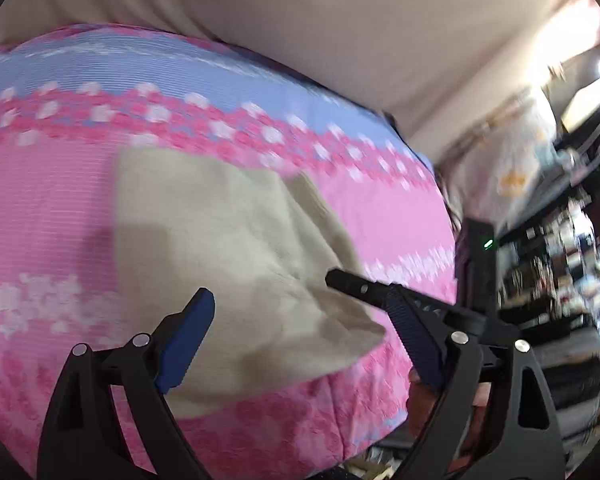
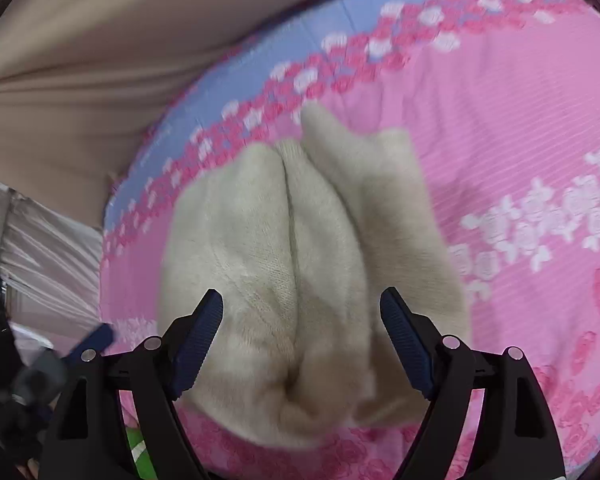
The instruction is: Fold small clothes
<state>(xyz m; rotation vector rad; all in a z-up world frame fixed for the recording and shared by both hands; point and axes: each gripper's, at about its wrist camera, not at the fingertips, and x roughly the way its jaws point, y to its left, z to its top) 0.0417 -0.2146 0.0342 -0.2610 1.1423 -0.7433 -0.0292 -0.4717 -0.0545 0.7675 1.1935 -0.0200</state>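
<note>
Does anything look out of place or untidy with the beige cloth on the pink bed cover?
Nothing is damaged or spilled. The beige knit garment lies bunched on the pink floral cover, with deep creases down its middle instead of flat layers. Both the left gripper and right gripper are open, gripping nothing.

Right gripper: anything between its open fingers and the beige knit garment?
Nothing visible. The right gripper is open with the beige knit garment directly ahead on the pink floral bedcover. The left gripper, also open, is off to the side.

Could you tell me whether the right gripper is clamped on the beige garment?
No, the right gripper is open, its fingers spread either side of the beige garment.
</note>
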